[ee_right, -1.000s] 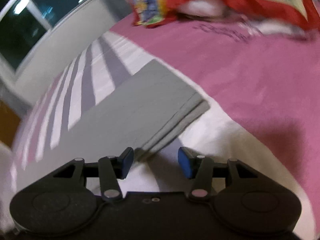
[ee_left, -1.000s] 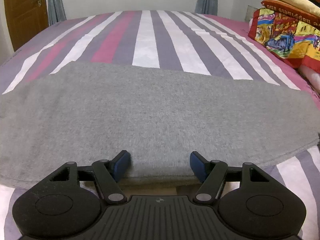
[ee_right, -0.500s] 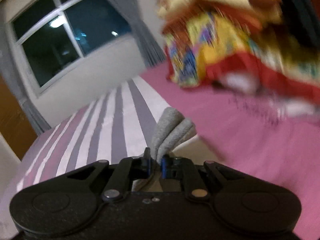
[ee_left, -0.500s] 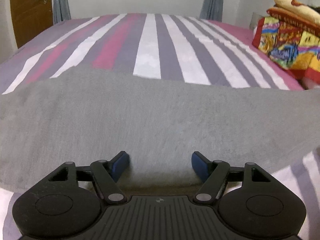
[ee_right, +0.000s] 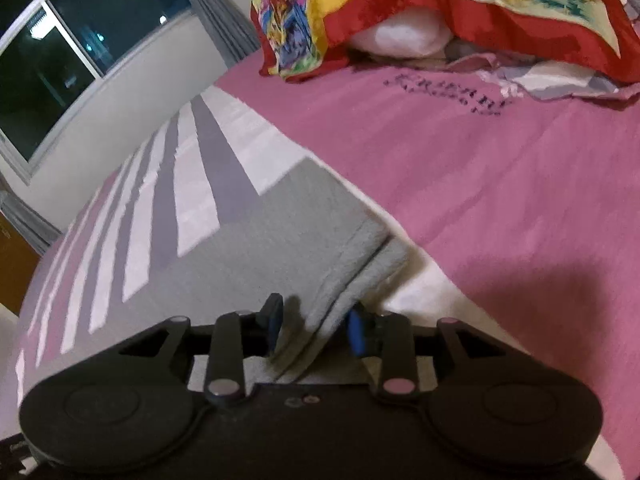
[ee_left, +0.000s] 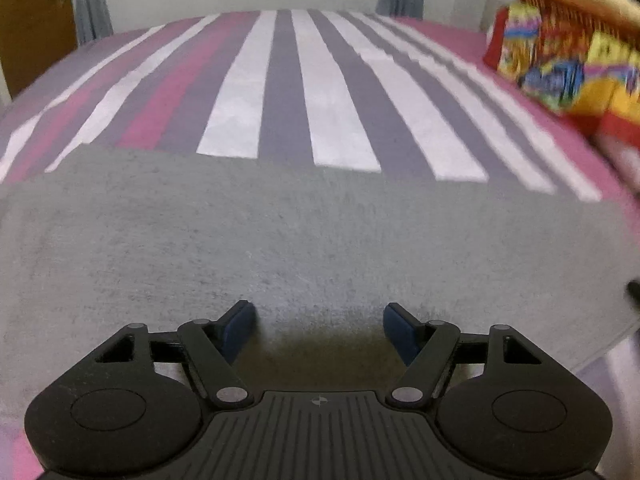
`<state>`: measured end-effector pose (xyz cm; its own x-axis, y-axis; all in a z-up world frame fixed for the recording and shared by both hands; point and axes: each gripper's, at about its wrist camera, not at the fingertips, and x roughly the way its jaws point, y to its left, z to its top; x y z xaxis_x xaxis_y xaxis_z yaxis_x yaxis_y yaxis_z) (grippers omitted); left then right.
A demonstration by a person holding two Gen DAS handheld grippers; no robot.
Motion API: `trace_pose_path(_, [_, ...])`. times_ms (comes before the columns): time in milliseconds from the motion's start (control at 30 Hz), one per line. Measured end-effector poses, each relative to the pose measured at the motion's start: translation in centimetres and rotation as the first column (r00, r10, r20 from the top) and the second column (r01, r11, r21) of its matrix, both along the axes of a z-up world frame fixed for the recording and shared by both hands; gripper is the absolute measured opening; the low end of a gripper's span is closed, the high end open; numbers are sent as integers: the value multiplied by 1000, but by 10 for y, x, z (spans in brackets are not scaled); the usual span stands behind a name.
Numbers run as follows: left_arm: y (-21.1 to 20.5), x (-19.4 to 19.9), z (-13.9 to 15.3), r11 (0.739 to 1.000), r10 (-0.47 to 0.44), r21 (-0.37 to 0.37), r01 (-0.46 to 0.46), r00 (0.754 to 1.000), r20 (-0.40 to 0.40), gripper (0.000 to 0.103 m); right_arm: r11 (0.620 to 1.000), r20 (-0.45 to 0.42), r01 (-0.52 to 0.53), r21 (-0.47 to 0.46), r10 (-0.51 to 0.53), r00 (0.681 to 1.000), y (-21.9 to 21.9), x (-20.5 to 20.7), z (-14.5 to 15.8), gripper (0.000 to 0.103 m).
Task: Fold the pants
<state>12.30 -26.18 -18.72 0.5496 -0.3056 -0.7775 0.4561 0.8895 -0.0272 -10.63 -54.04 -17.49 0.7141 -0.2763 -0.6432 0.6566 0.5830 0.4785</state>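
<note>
Grey fleece pants [ee_left: 304, 240] lie folded flat across the striped bed, filling the width of the left wrist view. My left gripper [ee_left: 319, 328] hovers over their near part. Its jaws are opening, with only flat cloth beneath them and nothing pinched. In the right wrist view the pants [ee_right: 280, 232] end in a layered, folded edge that runs down between the blue pads. My right gripper [ee_right: 315, 328] is opening around that edge. A gap shows beside the left pad [ee_right: 274, 326], and the cloth rests loosely on the sheet.
The bedsheet [ee_left: 288, 92] has white, grey and pink stripes and turns plain pink [ee_right: 480, 184] to the right. A pile of colourful bedding [ee_right: 400, 4] lies at the head end, also on the right in the left wrist view [ee_left: 568, 64]. A window [ee_right: 60, 52] and a door [ee_left: 36, 20] stand beyond.
The right gripper shut on the pants' folded end and lifted it, then lowered it back to the bed and parted its jaws. The left gripper moved forward over the pants.
</note>
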Motion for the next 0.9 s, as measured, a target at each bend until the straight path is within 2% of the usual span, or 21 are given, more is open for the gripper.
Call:
trace_pose_path(200, [-9, -1, -5, 999, 7, 39, -7, 1000, 16, 78, 1000, -23, 12, -20, -13, 1000, 1, 1, -3, 20])
trace_pose_path(433, [-12, -4, -7, 999, 4, 49, -6, 999, 43, 79, 999, -51, 3, -53, -6, 999, 5, 8, -3, 16])
trace_pose_path(567, [-10, -4, -2, 999, -12, 47, 10, 999, 48, 79, 998, -33, 16, -59, -18, 999, 6, 9, 8, 13])
trace_pose_path(733, [18, 0, 18, 1000, 17, 1, -17, 998, 63, 79, 996, 7, 12, -86, -11, 1000, 13, 13, 27, 11])
trace_pose_path(900, [74, 14, 30, 998, 70, -10, -70, 994, 85, 79, 983, 52, -83, -166, 93, 994, 43, 42, 60, 11])
